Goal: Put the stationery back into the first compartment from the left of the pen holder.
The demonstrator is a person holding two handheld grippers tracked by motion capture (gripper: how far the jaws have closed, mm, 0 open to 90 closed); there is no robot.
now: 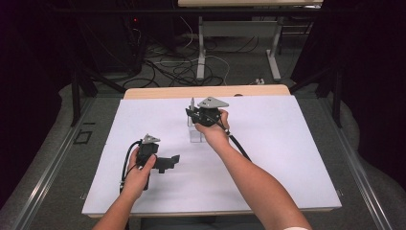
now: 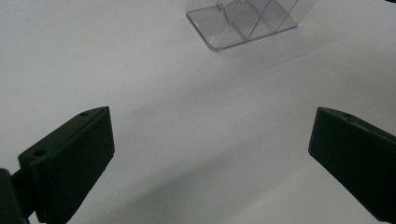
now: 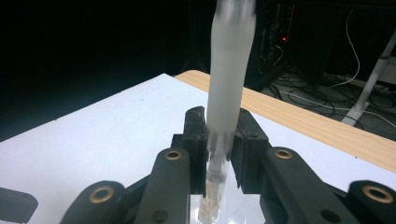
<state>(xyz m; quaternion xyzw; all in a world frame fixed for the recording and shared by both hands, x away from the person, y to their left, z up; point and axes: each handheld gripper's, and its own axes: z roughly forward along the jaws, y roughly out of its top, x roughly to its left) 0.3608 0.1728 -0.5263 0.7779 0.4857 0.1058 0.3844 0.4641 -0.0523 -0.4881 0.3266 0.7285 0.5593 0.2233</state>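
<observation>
Right tongs [image 3: 219,140] clamped on blurred pen [image 3: 226,93], apparently; left tongs [image 2: 210,158] apart, empty.

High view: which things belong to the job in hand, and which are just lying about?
In the job:
- pen, clamped upright in the right gripper
- clear plastic holder
- left gripper, open, idle

Lying about:
- cables on the floor
- far desk legs

Top of frosted tube [image 3: 231,70] blurred, cut off by upper edge
</observation>
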